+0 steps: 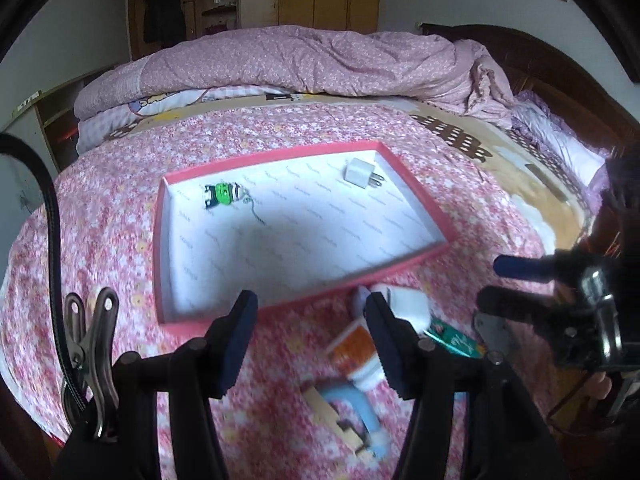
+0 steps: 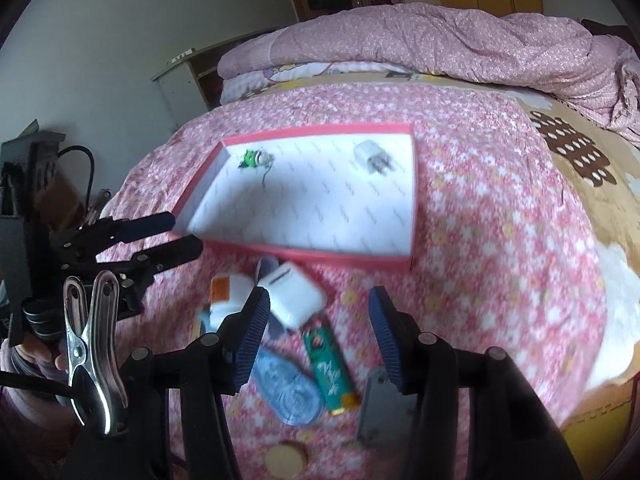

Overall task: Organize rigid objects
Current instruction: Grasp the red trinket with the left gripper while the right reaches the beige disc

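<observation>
A shallow pink box point(image 1: 416, 196) point(image 2: 413, 184) with a white floor lies on the bed. In it are a green toy keychain point(image 1: 224, 195) point(image 2: 252, 159) and a white plug adapter point(image 1: 360, 174) point(image 2: 372, 156). In front of the box lie a white charger block point(image 1: 408, 306) point(image 2: 294, 294), an orange-and-white bottle point(image 1: 356, 352) point(image 2: 226, 294), a green lighter point(image 1: 452, 338) point(image 2: 330, 368), a blue oval case point(image 2: 286, 388) and a light blue piece on a wooden block point(image 1: 348, 412). My left gripper point(image 1: 310, 336) is open and empty above this pile; it also shows in the right wrist view point(image 2: 182, 232). My right gripper point(image 2: 316, 336) is open and empty; it also shows in the left wrist view point(image 1: 490, 284).
The bed has a pink floral sheet point(image 1: 120, 208) point(image 2: 500, 240) and a bunched pink quilt point(image 1: 320, 60) at the back. A grey metal piece point(image 2: 374, 408) and a round wooden disc point(image 2: 286, 458) lie near the right gripper. A wooden headboard point(image 1: 560, 76) stands at the right.
</observation>
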A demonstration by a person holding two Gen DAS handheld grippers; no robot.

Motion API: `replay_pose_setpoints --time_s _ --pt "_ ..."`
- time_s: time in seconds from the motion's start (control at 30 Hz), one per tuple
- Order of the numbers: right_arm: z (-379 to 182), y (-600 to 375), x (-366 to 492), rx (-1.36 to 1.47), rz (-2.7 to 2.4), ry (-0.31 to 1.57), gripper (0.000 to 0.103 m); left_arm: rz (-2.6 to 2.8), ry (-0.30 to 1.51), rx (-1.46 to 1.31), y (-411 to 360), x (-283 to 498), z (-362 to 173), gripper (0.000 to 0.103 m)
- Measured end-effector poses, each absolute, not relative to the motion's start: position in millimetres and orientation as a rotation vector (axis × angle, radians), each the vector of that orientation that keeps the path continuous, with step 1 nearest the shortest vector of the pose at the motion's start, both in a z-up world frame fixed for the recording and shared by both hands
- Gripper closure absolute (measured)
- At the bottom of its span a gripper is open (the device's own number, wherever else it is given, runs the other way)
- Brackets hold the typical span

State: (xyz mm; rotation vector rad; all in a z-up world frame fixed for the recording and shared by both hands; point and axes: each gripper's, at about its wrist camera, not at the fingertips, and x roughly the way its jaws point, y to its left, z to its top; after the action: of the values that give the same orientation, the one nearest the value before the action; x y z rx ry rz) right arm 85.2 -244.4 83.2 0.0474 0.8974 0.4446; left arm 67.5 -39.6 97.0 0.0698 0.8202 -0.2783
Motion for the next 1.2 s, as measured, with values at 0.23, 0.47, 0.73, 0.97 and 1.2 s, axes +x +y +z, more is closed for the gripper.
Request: replay_pose_setpoints --time_s 0.23,0.47,0.73,0.97,1.2 --pt "69 -243 56 0.065 0.451 0.928 0.05 -0.276 0.851 0.029 -22 37 91 0.044" --pt "52 -238 22 0.04 0.457 0.968 0.05 -0.235 0.867 -0.013 7 2 83 0.044" --pt "36 -231 -10 0.005 0.471 0.986 0.05 -0.205 0.892 0.02 21 -52 61 0.044" --pt "31 -226 -29 -0.014 0.452 0.98 0.05 -0.2 0.953 -0.07 44 -76 36 0.044" --pt "28 -229 -33 -0.005 0.44 0.988 0.05 -0.197 0.993 -0.092 51 -85 17 0.044"
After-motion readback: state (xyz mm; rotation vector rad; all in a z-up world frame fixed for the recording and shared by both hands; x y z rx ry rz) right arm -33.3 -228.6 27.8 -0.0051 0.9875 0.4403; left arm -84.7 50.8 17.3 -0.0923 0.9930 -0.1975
